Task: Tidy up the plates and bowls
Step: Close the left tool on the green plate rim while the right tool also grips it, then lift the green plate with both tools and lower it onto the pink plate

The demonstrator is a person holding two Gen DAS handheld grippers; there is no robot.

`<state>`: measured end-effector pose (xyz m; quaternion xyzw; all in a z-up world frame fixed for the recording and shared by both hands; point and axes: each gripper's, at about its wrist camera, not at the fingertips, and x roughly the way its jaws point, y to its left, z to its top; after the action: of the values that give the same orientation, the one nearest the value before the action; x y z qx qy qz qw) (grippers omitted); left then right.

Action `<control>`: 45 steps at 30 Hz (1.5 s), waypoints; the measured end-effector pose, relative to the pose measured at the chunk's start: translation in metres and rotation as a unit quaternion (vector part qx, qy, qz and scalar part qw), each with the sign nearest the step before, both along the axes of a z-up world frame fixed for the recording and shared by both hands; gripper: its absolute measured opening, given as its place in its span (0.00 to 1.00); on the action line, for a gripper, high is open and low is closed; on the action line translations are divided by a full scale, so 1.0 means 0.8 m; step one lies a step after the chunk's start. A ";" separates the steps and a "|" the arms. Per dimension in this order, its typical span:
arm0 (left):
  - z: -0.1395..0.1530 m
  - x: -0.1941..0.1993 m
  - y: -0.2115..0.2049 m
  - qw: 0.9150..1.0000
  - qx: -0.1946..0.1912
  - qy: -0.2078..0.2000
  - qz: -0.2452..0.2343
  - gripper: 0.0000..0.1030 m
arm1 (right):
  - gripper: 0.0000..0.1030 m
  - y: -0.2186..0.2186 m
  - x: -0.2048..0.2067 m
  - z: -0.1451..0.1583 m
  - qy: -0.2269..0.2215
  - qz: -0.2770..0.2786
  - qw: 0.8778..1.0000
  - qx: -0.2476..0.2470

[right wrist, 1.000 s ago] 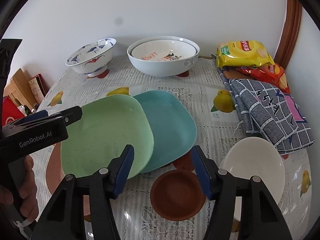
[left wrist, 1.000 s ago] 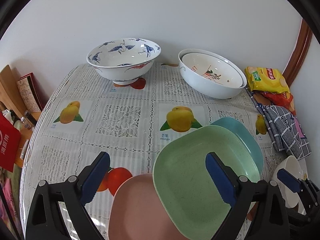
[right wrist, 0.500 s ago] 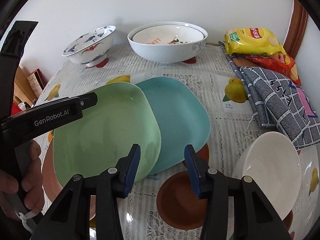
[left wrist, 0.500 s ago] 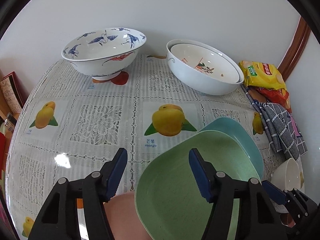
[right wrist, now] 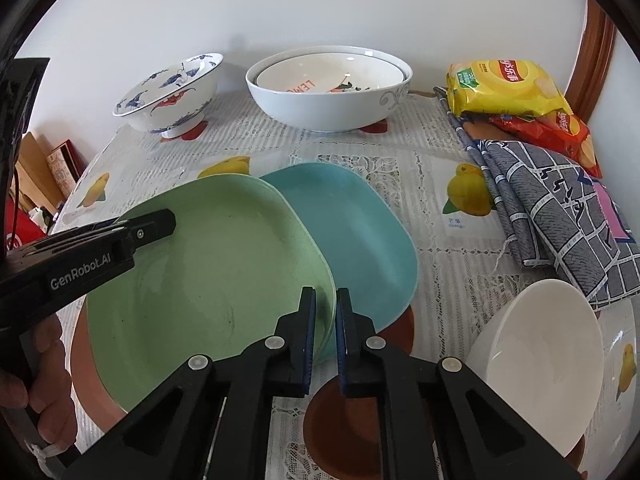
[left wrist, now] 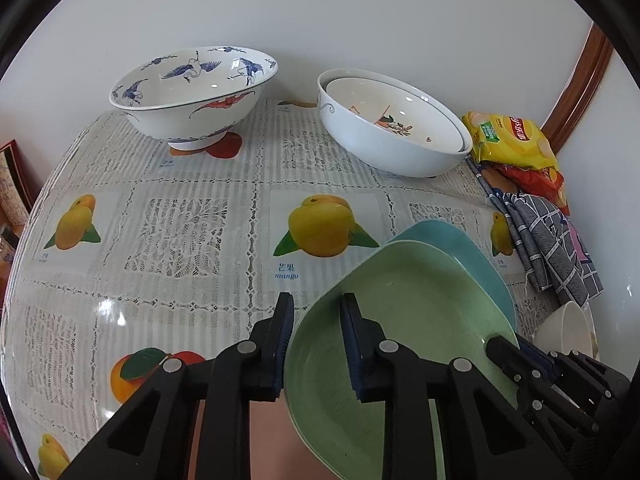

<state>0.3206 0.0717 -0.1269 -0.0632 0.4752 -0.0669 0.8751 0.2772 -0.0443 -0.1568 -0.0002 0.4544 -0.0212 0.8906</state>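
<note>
The right gripper [right wrist: 324, 334] is pinched on the green plate's [right wrist: 208, 280] rim at the plate's 4 o'clock edge. The left gripper [left wrist: 316, 344] straddles the same plate's rim at its 9 o'clock side, jaws narrow, one pad [left wrist: 349, 334] inside, one outside; whether they press it I cannot tell. The green plate overlaps a pink plate [right wrist: 86, 376] at 7 o'clock and a teal plate [right wrist: 360, 236] at 2 o'clock. A brown saucer [right wrist: 340, 428] and white bowl [right wrist: 540, 364] lie nearest, at 5 o'clock. Farthest, at 12 o'clock on the table [left wrist: 180, 236], stand a crane bowl [left wrist: 192, 92] and nested bowls [left wrist: 392, 128].
</note>
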 end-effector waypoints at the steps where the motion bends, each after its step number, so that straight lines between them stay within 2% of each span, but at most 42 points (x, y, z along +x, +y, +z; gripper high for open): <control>1: 0.003 -0.003 0.000 1.000 0.002 -0.002 0.000 0.21 | 0.08 -0.001 -0.001 0.002 -0.003 -0.002 1.000 0.004; 7: 0.025 -0.025 0.000 1.000 0.000 -0.016 0.003 0.20 | 0.07 -0.004 -0.014 0.021 -0.021 -0.004 1.000 0.007; 29: 0.099 -0.114 -0.021 0.998 -0.016 -0.063 -0.010 0.19 | 0.07 -0.015 -0.119 0.095 -0.084 -0.030 0.996 0.009; 45: 0.119 -0.147 -0.020 0.997 -0.015 -0.076 -0.005 0.19 | 0.07 -0.011 -0.153 0.116 -0.103 -0.036 0.994 0.013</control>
<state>0.2026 0.0559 -0.0314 -0.0688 0.4069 -0.0829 0.9071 0.1547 -0.0530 -0.0636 0.0299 0.3605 -0.0469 0.9311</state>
